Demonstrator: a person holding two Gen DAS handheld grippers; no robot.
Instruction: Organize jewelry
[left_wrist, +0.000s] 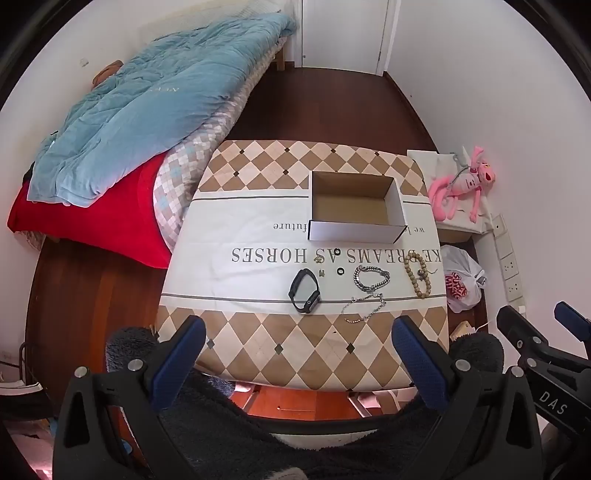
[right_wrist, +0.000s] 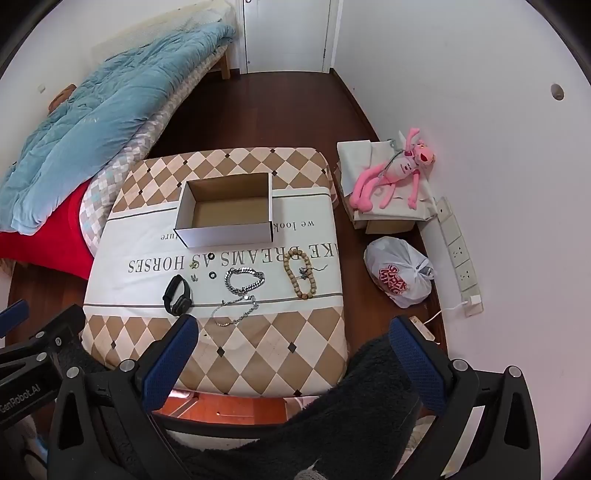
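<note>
An open empty cardboard box (left_wrist: 354, 206) (right_wrist: 225, 214) stands on the cloth-covered table (left_wrist: 258, 347) (right_wrist: 258, 354). In front of it lie a black smart band (left_wrist: 304, 290) (right_wrist: 177, 294), a silver chain bracelet (left_wrist: 371, 278) (right_wrist: 244, 279), a thin silver necklace (left_wrist: 364, 308) (right_wrist: 236, 312), a wooden bead bracelet (left_wrist: 417, 275) (right_wrist: 300, 273) and small rings (left_wrist: 340, 271) (right_wrist: 212, 275). My left gripper (left_wrist: 299, 354) is open and empty, held above the table's near edge. My right gripper (right_wrist: 293, 350) is open and empty, over the near right edge.
A bed with a blue quilt (left_wrist: 147, 110) and red blanket (left_wrist: 103, 225) stands left of the table. At the right are a pink plush toy (right_wrist: 391, 173) on boxes, a white plastic bag (right_wrist: 400, 275) and a wall power strip (right_wrist: 458, 254). Dark wood floor lies beyond.
</note>
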